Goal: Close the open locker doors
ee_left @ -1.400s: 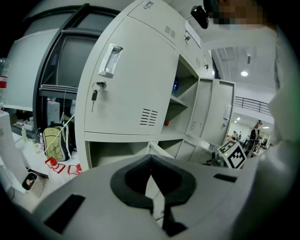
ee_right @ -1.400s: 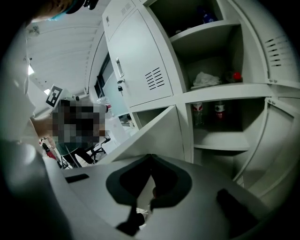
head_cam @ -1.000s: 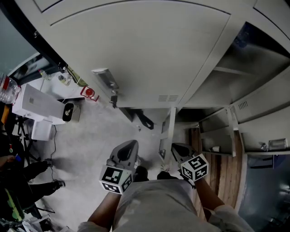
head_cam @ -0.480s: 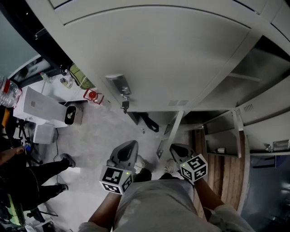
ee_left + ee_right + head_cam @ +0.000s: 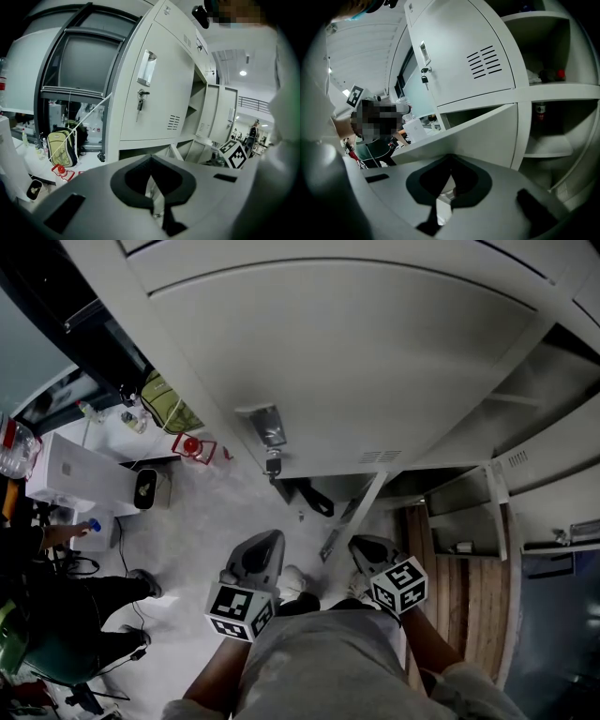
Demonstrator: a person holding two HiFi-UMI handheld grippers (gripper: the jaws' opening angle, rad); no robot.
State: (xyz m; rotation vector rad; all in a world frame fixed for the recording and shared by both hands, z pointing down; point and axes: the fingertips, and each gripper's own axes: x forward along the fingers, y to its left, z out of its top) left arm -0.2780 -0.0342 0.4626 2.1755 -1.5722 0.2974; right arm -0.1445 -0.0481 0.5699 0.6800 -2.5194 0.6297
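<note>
Two grippers, both idle, held low in front of your body:

- Your left gripper (image 5: 261,554): jaws pressed together, nothing between them, clear of the lockers.
- Your right gripper (image 5: 370,552): jaws likewise together and empty, near the lower door but not touching it.

Lockers, pale grey sheet steel:

- Large upper grey door with vent slots (image 5: 375,362), a key hanging in its lock (image 5: 273,463). It looks flush or nearly flush with the frame. You cannot be sure from these views.
- Lower grey door (image 5: 478,129): plainly swung out, just ahead of your right gripper.
- Right-hand column of compartments (image 5: 546,145): standing open, shelves and contents exposed, their doors swung aside.

Progress, by judgement: most of the job is left. At least the lower door and the right-hand column still need shutting, and neither gripper is on a door yet.

Writing and labels:

- Black-and-white square markers on both gripper cubes; no lettering.
- Dark bottle with a red label (image 5: 540,112) on a shelf; print too small to read.
- White rectangular box (image 5: 70,465) on your left; small mark, illegible.
</note>
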